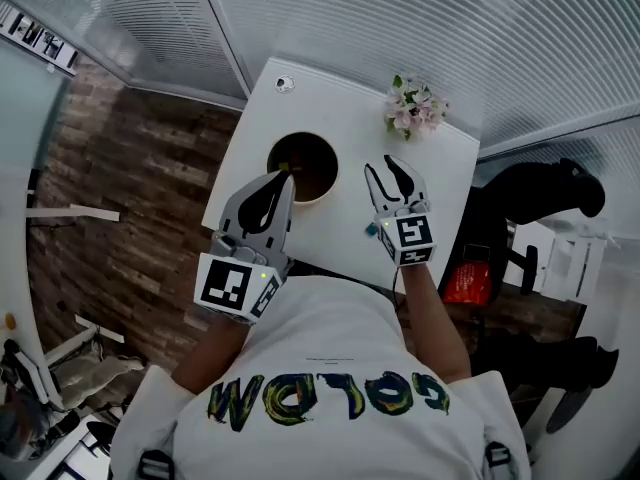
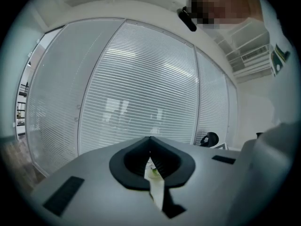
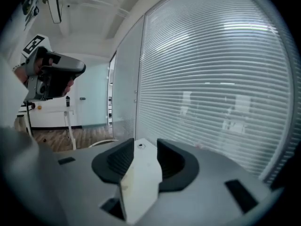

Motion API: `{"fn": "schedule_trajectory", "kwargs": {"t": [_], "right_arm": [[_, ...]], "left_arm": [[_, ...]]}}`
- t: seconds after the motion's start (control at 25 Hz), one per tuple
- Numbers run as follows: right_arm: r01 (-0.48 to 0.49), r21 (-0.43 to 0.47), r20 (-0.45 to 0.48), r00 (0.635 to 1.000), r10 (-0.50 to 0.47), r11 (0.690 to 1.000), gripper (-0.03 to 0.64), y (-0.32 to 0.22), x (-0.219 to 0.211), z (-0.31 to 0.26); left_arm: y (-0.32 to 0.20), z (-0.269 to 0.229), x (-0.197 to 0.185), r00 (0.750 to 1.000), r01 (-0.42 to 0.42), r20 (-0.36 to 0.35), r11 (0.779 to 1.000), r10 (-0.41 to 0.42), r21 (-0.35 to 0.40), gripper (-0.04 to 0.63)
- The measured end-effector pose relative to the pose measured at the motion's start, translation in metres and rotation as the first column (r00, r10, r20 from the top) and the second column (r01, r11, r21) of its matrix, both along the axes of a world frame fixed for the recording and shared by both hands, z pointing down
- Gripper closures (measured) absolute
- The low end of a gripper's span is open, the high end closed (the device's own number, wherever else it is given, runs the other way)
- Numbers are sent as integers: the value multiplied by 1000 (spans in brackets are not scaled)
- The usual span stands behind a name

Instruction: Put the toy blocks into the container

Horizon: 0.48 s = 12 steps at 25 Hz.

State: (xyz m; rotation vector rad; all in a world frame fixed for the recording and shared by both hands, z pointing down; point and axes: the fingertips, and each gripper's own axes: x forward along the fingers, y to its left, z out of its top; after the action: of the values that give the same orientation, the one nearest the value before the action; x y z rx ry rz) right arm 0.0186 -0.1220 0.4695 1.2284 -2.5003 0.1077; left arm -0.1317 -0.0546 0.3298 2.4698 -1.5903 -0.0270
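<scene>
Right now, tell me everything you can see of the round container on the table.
The container is a round, open bowl with a pale rim and a dark brown inside. It stands upright on the white table, left of its middle in the head view. The tips of the left gripper, jaws together, lie over its near-left rim; contact cannot be told. Its contents cannot be made out.

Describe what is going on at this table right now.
A person holds a gripper in each hand over a white table. The left gripper, jaws together, has its tips at the rim of the round container. The right gripper hangs beside it with jaws apart and nothing between them. No toy blocks show on the table; the container's inside is too dark to read.
</scene>
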Motion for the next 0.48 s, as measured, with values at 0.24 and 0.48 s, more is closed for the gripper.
{"fn": "schedule_trajectory", "kwargs": {"t": [0.24, 0.48], "right_arm": [[-138, 44, 3, 990, 138, 990, 465, 12, 61, -22], [-216, 53, -7, 976, 217, 975, 466, 21, 99, -25]], "left_arm": [[-15, 5, 48, 993, -121, -14, 993, 121, 1, 588], [-20, 5, 89, 976, -216, -18, 976, 216, 8, 588]]}}
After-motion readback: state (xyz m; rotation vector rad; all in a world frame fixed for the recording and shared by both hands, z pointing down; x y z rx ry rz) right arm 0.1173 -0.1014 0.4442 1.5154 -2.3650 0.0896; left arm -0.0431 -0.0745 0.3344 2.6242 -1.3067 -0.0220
